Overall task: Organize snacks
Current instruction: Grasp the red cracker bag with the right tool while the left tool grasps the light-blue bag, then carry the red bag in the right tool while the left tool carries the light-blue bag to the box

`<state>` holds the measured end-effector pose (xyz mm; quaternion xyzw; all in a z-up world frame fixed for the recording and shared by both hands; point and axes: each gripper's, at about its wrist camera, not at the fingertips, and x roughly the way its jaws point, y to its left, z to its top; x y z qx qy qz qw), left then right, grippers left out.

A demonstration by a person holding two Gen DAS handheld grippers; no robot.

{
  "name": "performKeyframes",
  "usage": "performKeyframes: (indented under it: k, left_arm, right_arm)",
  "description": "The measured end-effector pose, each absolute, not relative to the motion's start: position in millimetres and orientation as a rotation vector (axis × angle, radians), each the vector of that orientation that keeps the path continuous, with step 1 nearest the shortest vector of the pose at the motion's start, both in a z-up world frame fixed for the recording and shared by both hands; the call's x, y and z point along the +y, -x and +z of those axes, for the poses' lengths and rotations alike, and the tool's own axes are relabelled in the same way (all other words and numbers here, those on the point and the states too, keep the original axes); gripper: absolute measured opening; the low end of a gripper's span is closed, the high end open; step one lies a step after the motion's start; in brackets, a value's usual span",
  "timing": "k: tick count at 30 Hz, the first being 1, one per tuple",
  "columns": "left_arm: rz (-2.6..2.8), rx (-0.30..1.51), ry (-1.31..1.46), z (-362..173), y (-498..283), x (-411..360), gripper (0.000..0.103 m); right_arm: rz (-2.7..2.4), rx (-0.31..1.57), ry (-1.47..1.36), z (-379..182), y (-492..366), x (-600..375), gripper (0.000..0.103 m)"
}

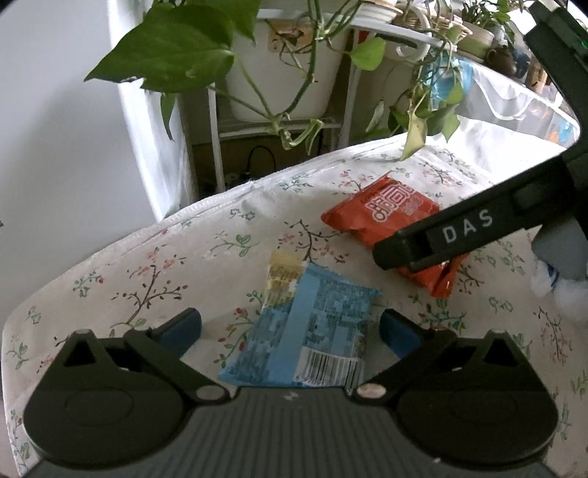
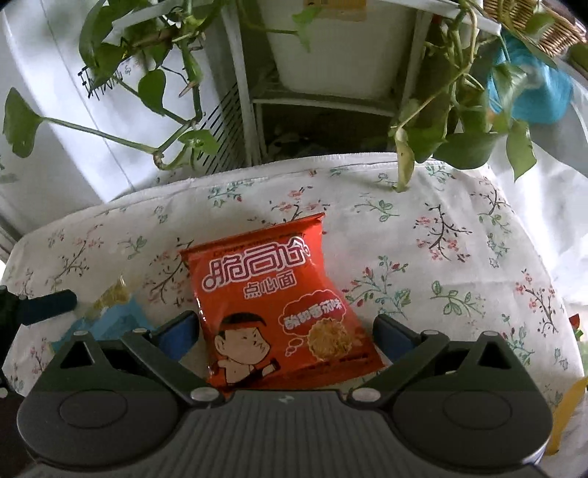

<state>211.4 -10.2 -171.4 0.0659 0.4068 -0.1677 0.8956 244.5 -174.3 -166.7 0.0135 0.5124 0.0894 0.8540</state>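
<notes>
While spread wide over a surface [image 1: 205,253] under a floral cloth, left tongs [image 1: 290,325] straddling a blue snack packet [image 1: 312,331], blue pads apart on either side and not pressing on it. Lying flat, barcode end toward the camera, with a pale yellow packet [image 1: 281,272] tucked partly beneath its far end. Further off and to the right, an orange-red snack packet [image 1: 389,213], flat on the cloth and partly crossed by a black finger of the other tool marked "DAS".

Seen from the right wrist, right tongs [image 2: 286,331] likewise standing wide apart, astride that orange-red snack packet [image 2: 272,301]; pads close beside its lower edges, contact not clear, no squeeze visible in the foil. Printed side up, cartoon figure and white lettering facing the lens. Blue snack packet [image 2: 110,320] just to its left, mostly hidden behind the tool body.

Beyond the far edge of the surface, a large white planter [image 1: 283,70] on a white rack, holding a trailing green vine; wicker basket [image 2: 533,22] at upper right, contents unclear.
</notes>
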Motion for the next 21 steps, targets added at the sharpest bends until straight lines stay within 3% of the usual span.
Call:
performKeyframes:
  k: [9,12,14,15,17,21]
  left_arm:
    - [-0.332,0.855,-0.139,-169.8,-210.9,-13.8,0.103]
    - [-0.323,0.861,-0.133,-168.8,-210.6,-16.6,0.099]
    - [-0.343,0.847,-0.142,-165.9,-206.9,-19.3,0.08]
    - [-0.362,0.846,-0.137,-163.6,-204.9,-20.7,0.073]
    - [-0.363,0.85,-0.15,-159.4,-201.4,-25.0,0.051]
    - [-0.36,0.852,-0.192,-156.0,-189.7,-28.6,0.05]
  right_arm:
    - [0.167,1.054,-0.001,-170.6,-245.8,-170.2,0.103]
    - [0.15,1.049,0.03,-170.8,-245.4,-167.8,0.092]
    - [0.148,1.049,0.042,-167.7,-244.4,-168.0,0.08]
    - [0.156,1.05,0.035,-165.8,-243.8,-169.1,0.078]
    - [0.162,1.062,0.024,-162.7,-241.6,-171.4,0.078]
    - [0.158,1.08,-0.034,-157.3,-233.8,-178.4,0.078]
